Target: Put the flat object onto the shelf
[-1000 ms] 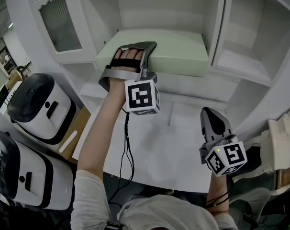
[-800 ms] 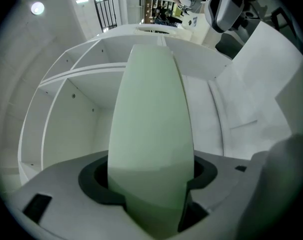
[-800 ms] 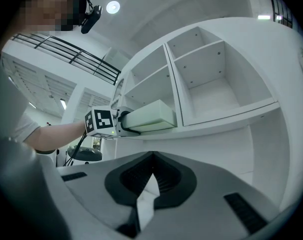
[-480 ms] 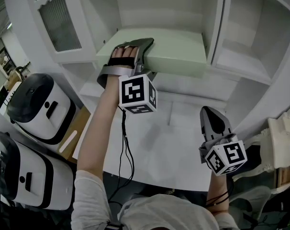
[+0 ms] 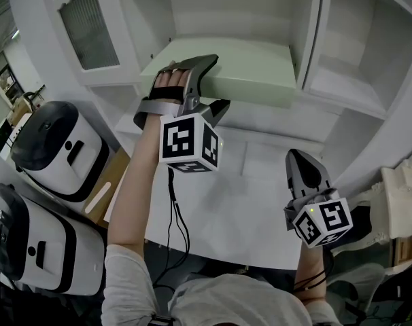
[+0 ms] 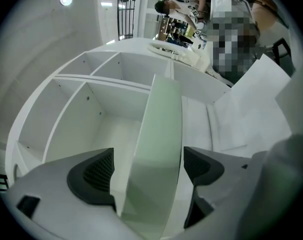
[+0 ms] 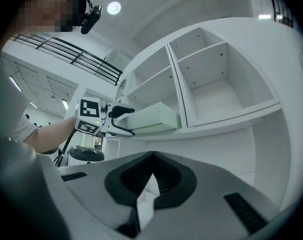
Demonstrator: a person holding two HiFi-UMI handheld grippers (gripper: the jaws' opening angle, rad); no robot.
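The flat object (image 5: 257, 70) is a pale green slab lying in the middle bay of the white shelf (image 5: 342, 80), its near edge hanging over the front. My left gripper (image 5: 216, 83) straddles that near left corner, one jaw above and one below. Its jaws are opening: in the left gripper view the slab (image 6: 159, 149) stands between the pads (image 6: 99, 171) with a gap on each side. My right gripper (image 5: 298, 160) is shut and empty, low at the right over the white table (image 5: 247, 202). From it I see the slab (image 7: 154, 116) and the left gripper (image 7: 119, 119).
Two white rounded appliances (image 5: 56, 148) (image 5: 29, 250) stand at the left beside the table. A cabinet door with a frosted pane (image 5: 87, 29) hangs open at the upper left. The shelf's right bay (image 7: 216, 94) holds nothing.
The left gripper's jaws have spread apart off the green slab and the gripper has dropped back slightly toward me. The slab stays on the shelf. The right gripper has not moved.
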